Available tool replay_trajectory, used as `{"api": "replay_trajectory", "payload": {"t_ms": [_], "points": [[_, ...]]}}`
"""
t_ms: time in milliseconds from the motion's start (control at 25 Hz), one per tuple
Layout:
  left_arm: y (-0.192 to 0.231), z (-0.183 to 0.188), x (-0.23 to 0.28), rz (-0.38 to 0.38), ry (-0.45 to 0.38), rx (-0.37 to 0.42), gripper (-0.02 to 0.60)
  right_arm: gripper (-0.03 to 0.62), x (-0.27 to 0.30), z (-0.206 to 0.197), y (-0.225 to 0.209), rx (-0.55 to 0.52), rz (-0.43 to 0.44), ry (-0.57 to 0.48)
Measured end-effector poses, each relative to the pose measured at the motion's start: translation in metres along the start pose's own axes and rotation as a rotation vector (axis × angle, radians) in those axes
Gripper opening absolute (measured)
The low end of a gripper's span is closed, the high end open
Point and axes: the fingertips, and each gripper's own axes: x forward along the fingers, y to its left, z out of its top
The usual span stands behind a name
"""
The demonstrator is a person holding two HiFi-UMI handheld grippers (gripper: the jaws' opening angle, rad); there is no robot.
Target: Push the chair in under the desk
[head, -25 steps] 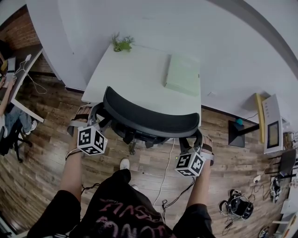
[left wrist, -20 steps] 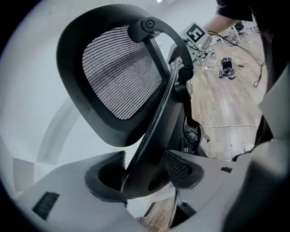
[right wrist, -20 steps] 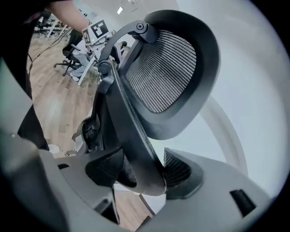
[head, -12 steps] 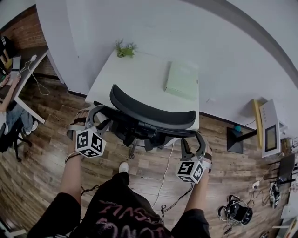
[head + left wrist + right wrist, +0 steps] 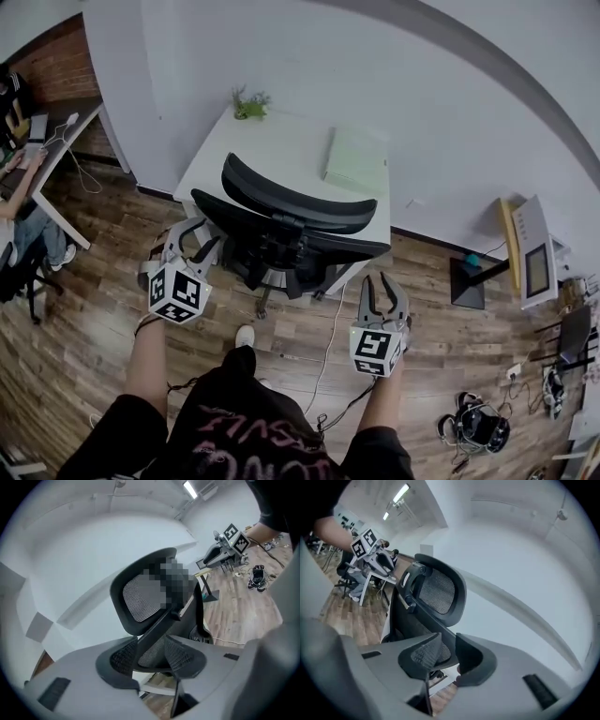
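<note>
The black mesh office chair [image 5: 286,230] stands with its seat tucked under the white desk [image 5: 281,155], its back toward me. My left gripper [image 5: 192,242] hangs just left of the backrest, clear of it. The right gripper [image 5: 382,292] is below the backrest's right end, also apart from it. Both have just been closing, and their jaws stand open with nothing between them. The chair [image 5: 145,597] shows beyond the left gripper [image 5: 152,658], and the chair [image 5: 436,592] fills the view past the right gripper [image 5: 447,658].
A pale green pad [image 5: 356,159] and a small plant [image 5: 248,103] sit on the desk. A white cable [image 5: 328,347] trails on the wood floor. A black stand [image 5: 469,277], a white appliance [image 5: 534,262] and headphones [image 5: 478,422] lie right. Another desk [image 5: 47,150] stands left.
Both grippers came off the ends of the chair's back and drew back toward me, jaws narrowing. The chair sits further in under the desk than one second ago.
</note>
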Motion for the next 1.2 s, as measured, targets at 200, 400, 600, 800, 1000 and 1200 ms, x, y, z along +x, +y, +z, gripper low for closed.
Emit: {"api": "replay_trajectory", "payload": {"t_ms": [200,400,600,800,1000,1200], "points": [[-0.013,0.007,-0.034,0.04,-0.034,-0.118,0.133,0.065,-0.03,0.004,-0.002,0.125,-0.021,-0.033],[-0.021,0.015,-0.056,0.059,-0.064,-0.195,0.084,0.034,-0.049,0.006,0.001,0.225,-0.025,-0.049],[-0.016,0.02,-0.072,0.085,-0.081,-0.236,0.043,0.029,-0.058,0.015,-0.002,0.31,-0.025,-0.091],[-0.01,0.019,-0.082,0.09,-0.108,-0.291,0.017,0.029,-0.064,0.02,-0.003,0.359,-0.027,-0.101],[-0.002,0.021,-0.085,0.08,-0.16,-0.333,0.015,0.029,-0.068,0.029,0.003,0.369,-0.039,-0.106],[0.003,0.018,-0.085,0.041,-0.192,-0.352,0.014,0.029,-0.071,0.037,0.014,0.383,-0.051,-0.091]]}}
